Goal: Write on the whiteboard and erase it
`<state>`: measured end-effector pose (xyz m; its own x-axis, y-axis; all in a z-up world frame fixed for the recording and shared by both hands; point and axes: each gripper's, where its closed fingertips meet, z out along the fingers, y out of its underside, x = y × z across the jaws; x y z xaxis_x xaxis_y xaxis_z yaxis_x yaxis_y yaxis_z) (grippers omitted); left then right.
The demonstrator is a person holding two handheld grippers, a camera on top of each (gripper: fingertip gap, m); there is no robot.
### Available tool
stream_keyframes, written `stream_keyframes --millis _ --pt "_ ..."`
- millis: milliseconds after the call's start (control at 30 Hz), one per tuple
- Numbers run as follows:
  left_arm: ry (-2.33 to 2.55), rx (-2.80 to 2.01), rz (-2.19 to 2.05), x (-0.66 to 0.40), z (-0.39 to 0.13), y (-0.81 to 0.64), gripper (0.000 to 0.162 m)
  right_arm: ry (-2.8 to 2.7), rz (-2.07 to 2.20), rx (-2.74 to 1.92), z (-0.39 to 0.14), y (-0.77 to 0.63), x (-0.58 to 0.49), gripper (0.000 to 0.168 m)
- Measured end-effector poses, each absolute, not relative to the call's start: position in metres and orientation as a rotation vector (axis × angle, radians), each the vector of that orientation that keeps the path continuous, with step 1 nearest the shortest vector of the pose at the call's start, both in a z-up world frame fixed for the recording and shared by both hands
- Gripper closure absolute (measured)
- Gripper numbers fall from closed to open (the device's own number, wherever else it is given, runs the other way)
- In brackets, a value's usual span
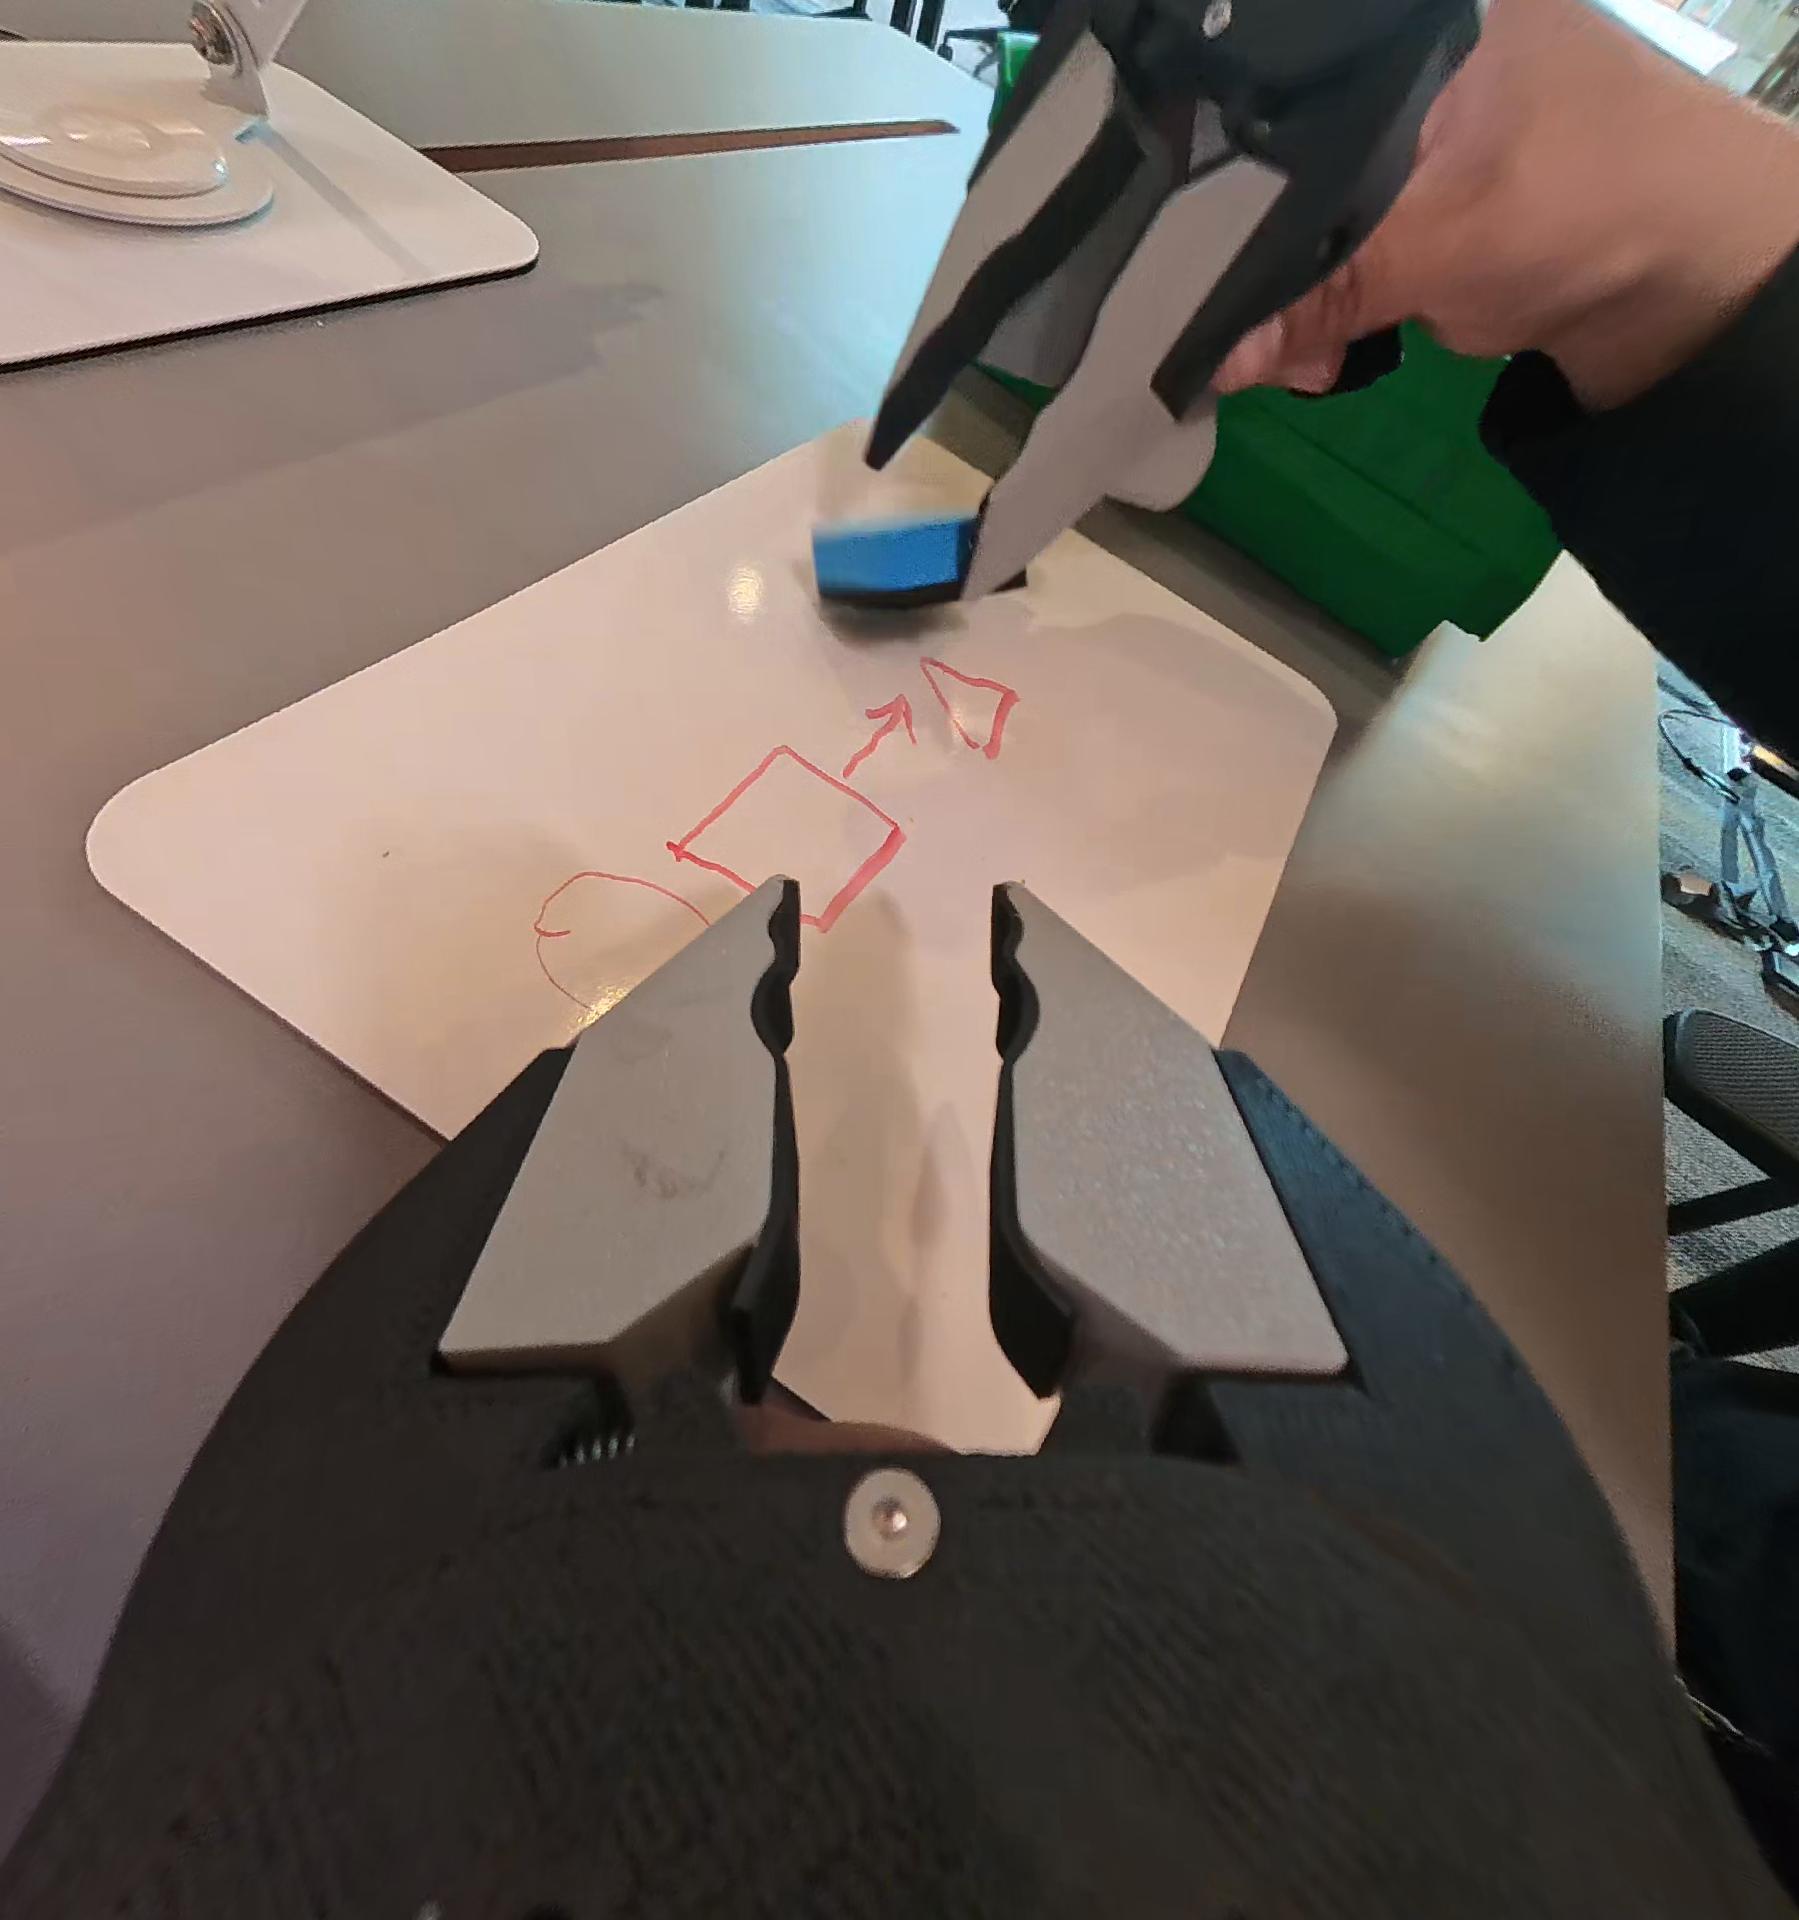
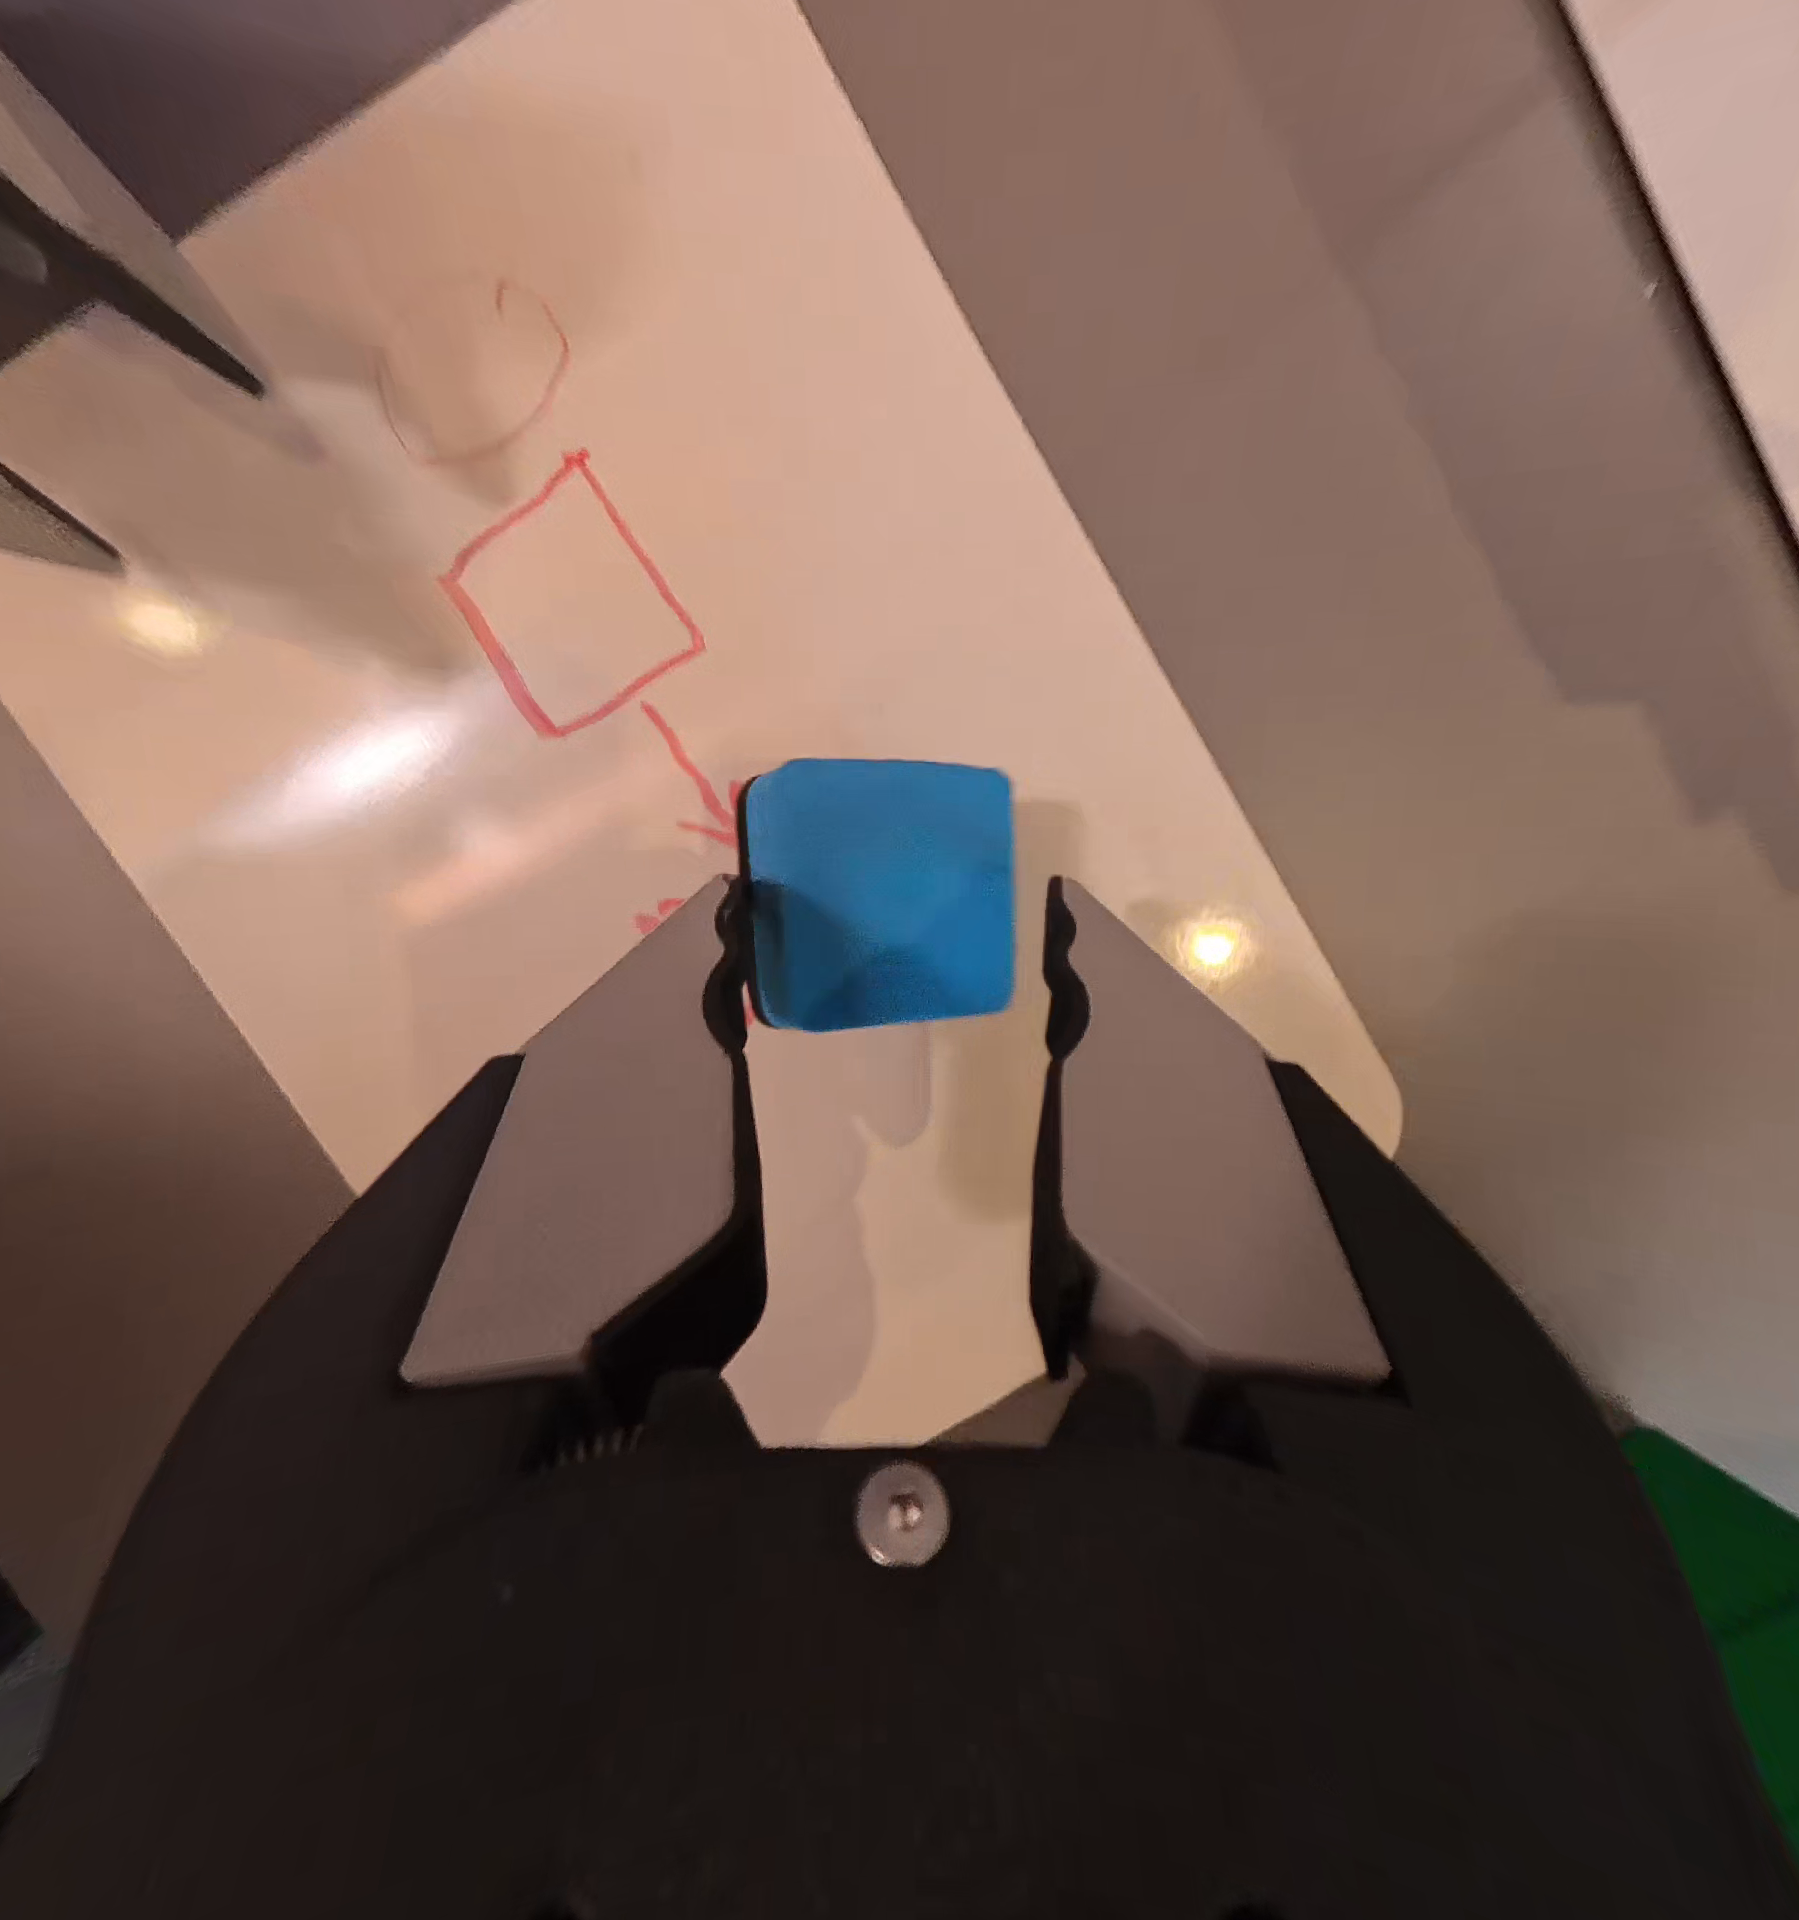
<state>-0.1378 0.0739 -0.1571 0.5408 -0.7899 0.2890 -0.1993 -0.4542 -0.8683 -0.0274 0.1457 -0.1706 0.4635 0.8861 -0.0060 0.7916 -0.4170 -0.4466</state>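
In the left wrist view, your left gripper hung parted and empty just above the near end of the whiteboard, which lay flat on the grey bench. The red drawing was all there: a faint loop nearest you, a square, an arrow and a small triangle farthest off. Beyond the triangle your right gripper, with your hand behind it, came down over the blue eraser, which sat on the board's far end; one finger was against its side, the other looked lifted clear, though blur left that unsure. A second white board with a metal stand lay well apart at the far left. In the right wrist view, the eraser lay between that gripper's fingertips, touching the left one, with a sliver of board showing at the right one, so the jaws were partly apart and not yet clamped on it. The arrow's tip ran up to the eraser's edge, and the square and loop lay beyond. By my reading, writing was done and you were taking up the eraser. Next you needed to close firmly on its sides, press it flat, and sweep along the line of marks toward the loop, with the left gripper steadying the board if it slid.
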Motion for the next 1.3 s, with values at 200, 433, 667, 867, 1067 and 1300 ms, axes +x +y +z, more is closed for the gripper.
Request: stream_keyframes --millis 200,433,667,867,1067,1300 --pt "0.801 -1.949 -0.904 -0.138 -0.157 0.074 0.128 -1.433 0.198 -2.371 -0.193 0.139 -0.009 0.111" --pt "0.804 -1.952 -0.909 -0.137 -0.158 0.073 0.128 -1.375 0.277 -2.405 -0.194 0.139 -0.009 0.119" --pt "0.811 -1.957 -0.908 -0.137 -0.159 0.073 0.128 -1.358 -0.065 -2.379 -0.191 0.154 0.006 0.119" --pt "0.81 -1.965 -0.914 -0.137 -0.16 0.072 0.128 -1.405 -0.103 -2.35 -0.19 0.145 -0.008 0.119" --pt "0.841 -2.004 -0.936 -0.134 -0.166 0.067 0.142 -1.413 -0.025 -2.357 -0.192 0.135 -0.019 0.119" --pt "1.094 -2.066 -0.664 -0.136 -0.195 0.054 0.162 -1.499 0.171 -2.367 -0.197 0.11 -0.041 0.118"
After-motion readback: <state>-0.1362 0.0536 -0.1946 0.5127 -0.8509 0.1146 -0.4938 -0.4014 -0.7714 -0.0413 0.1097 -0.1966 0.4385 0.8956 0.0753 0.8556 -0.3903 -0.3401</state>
